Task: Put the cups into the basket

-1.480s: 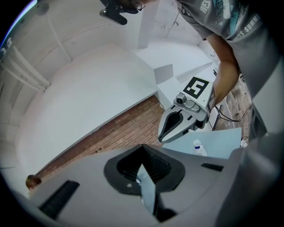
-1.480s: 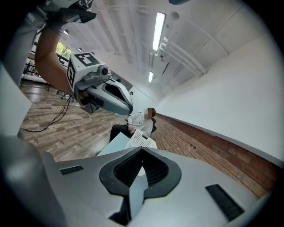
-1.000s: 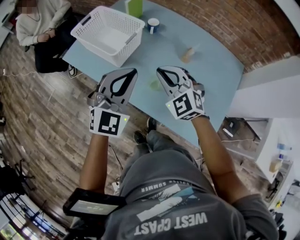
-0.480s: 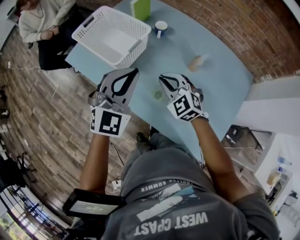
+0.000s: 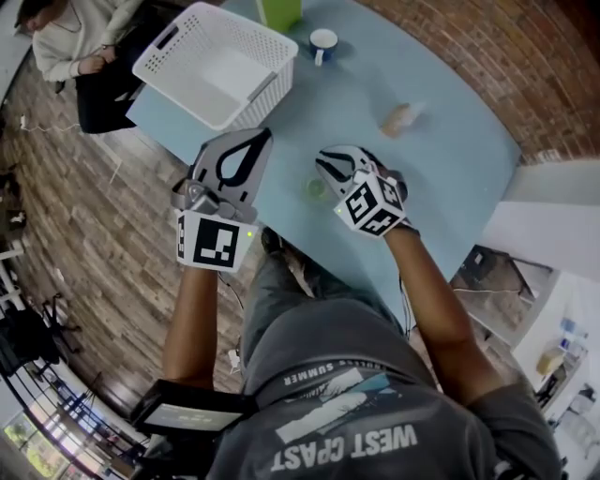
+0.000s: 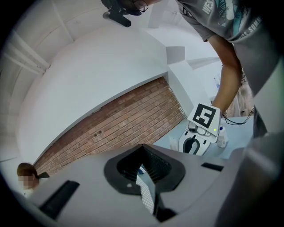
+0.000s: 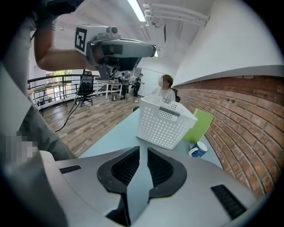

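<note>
Three cups stand on the blue table [image 5: 450, 159]. A small green cup [image 5: 315, 189] sits near the front edge, just left of my right gripper [image 5: 323, 161]. A tan cup [image 5: 398, 117] lies on its side farther back. A blue cup [image 5: 323, 42] stands at the far side, also in the right gripper view as the blue cup [image 7: 198, 150]. The white basket [image 5: 178, 42] is at the far left and holds nothing, as the right gripper view of the basket [image 7: 164, 122] also shows. My left gripper [image 5: 261, 139] hovers shut and empty. The right gripper's jaws stand a narrow gap apart, holding nothing.
A green box [image 5: 278, 11] stands behind the basket. A seated person [image 5: 75, 47] is beyond the table's left corner. A brick wall [image 5: 487, 56] runs along the far right. Wooden floor [image 5: 84, 234] lies to the left of the table.
The view has shifted a little, so the table sits slightly differently in the frame. Both grippers keep the same side-by-side pose above the near edge. No cup has moved.
</note>
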The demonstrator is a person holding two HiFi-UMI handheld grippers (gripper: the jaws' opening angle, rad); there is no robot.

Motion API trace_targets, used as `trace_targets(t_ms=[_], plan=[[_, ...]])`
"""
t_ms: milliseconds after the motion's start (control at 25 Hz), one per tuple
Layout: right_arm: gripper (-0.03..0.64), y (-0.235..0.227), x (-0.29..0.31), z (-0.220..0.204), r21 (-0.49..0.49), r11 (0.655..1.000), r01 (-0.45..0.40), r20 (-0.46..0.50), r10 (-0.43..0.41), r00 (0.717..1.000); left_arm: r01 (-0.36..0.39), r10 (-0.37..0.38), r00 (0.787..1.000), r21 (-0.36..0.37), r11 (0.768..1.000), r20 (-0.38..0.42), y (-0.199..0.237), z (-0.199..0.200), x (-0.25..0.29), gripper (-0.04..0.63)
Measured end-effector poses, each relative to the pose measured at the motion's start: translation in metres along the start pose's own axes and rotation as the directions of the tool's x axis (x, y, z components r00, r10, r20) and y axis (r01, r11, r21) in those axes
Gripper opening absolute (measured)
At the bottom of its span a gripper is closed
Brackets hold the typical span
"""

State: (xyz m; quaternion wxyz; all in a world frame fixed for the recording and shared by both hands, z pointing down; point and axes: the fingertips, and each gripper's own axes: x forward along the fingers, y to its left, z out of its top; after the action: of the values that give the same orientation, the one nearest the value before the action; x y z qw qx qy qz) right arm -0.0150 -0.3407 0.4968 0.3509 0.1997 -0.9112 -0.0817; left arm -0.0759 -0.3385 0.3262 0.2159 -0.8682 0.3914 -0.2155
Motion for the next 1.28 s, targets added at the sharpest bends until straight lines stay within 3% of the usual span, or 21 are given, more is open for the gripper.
trace_targets(t_ms=[320,680,960,1040,1280], plan=[[0.083,0.016,0.024,-0.031,0.047,0.994,-0.099,-0.115,0.104,0.988,0.045,-0.045,0.999,-0.015,0.999,0.028,0.007,-0.015,0.023,0.001],[0.089,0.04,0.05,-0.066,0.086,0.974,-0.211,-0.247,0.226,0.942,0.071,-0.067,0.996,-0.061,0.996,0.065,0.031,-0.033,0.049,0.0],[0.087,0.047,0.06,-0.09,0.126,0.966,-0.225,-0.316,0.254,0.914,0.095,-0.089,0.992,-0.068,0.993,0.085,0.042,-0.035,0.062,0.002],[0.047,0.045,0.061,-0.09,0.136,0.967,-0.218,-0.319,0.251,0.914,0.095,-0.088,0.992,-0.07,0.993,0.088,0.048,-0.036,0.064,0.0],[0.037,0.04,0.061,-0.085,0.162,0.963,-0.214,-0.316,0.256,0.913,0.092,-0.085,0.993,-0.077,0.993,0.088,0.062,-0.042,0.069,0.002]])
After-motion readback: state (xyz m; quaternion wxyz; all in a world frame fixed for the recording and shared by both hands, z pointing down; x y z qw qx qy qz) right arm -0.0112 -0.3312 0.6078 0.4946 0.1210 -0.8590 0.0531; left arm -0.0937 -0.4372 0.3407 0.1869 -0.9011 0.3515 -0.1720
